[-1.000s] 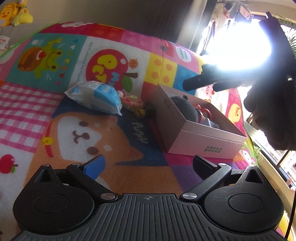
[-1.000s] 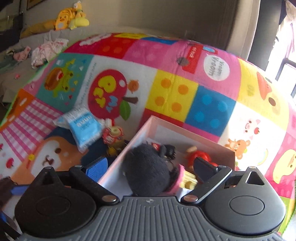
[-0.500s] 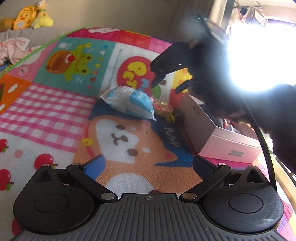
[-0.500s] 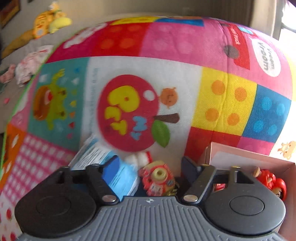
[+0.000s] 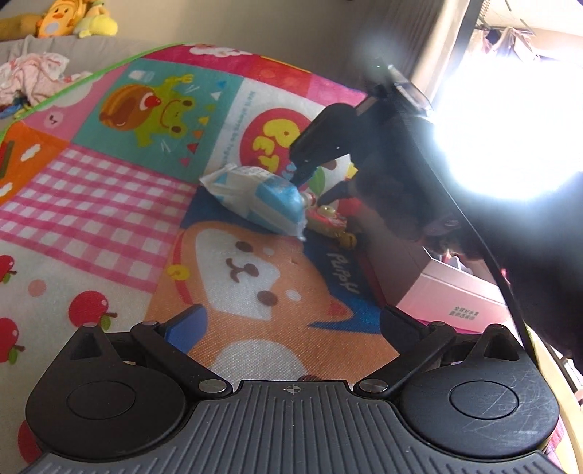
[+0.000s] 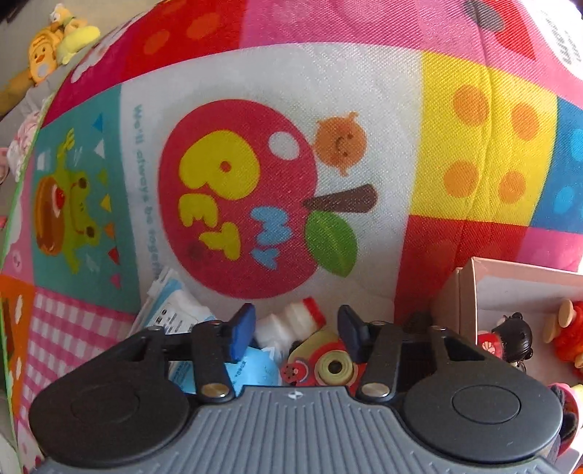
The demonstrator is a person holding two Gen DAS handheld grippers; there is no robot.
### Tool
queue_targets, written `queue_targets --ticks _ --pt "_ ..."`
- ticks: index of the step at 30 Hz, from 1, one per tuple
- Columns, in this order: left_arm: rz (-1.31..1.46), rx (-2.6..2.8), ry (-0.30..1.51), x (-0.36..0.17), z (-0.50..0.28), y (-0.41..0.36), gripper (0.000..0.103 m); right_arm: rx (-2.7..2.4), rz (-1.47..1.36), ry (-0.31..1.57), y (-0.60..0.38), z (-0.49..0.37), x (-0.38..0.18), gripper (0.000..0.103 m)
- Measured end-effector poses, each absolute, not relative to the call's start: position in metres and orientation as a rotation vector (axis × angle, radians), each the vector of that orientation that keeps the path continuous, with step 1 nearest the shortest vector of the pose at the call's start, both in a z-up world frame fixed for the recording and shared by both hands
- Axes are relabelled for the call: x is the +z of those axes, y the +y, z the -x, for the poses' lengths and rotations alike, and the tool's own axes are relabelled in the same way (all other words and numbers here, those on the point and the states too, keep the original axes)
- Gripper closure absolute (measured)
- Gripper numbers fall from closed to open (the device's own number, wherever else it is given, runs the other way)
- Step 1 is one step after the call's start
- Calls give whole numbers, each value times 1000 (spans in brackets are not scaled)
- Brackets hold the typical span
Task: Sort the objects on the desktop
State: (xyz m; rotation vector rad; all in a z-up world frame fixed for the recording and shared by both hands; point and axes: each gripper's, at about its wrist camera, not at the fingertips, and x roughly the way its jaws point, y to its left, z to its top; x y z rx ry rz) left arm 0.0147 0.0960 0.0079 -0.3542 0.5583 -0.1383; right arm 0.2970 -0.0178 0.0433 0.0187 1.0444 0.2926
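Note:
On the colourful mat lie a blue-and-white tissue pack and a red-and-yellow toy, just left of the open pink box. My right gripper points down over them. Its jaws are closing, and a small white bottle with a red cap stands between them with a gap on each side. The red-and-yellow toy and the tissue pack lie just beneath. The left wrist view shows the right gripper above the pack. My left gripper hovers open over the mat, holding nothing.
The pink box holds small dolls and red figures. Plush toys and a heap of clothes lie beyond the mat's far left edge. A bright window glares at the right.
My right gripper has left the box, moved left and down over the toys beside the tissue pack, and its jaws have narrowed. The left gripper has shifted a little.

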Motion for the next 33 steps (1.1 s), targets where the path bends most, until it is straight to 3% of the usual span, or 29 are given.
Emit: queue_targets --ticks 3,5,8,16,18,20,23,26,33 --pt "370 -145 562 7 -15 98 0 370 -17 1110 -21 -287 43 81" --pt "372 -146 564 7 -16 99 0 403 7 1147 -22 -277 40 83" --pt "362 -146 560 8 -15 97 0 451 51 1173 -21 -261 38 83" --pt "386 -143 556 8 -15 101 0 395 -14 1005 -21 -270 57 76" --pt "386 -149 554 8 -15 101 0 359 26 979 -13 -278 50 63" --pt "383 -153 551 8 -14 101 0 332 78 971 -10 -282 44 58" --pt "388 -155 554 8 -15 101 0 378 76 1035 -7 -287 39 60" --pt "396 -158 553 8 -14 102 0 415 158 1003 -1 -276 46 78" --pt "412 -162 555 7 -15 104 0 531 66 963 -50 -223 89 79"
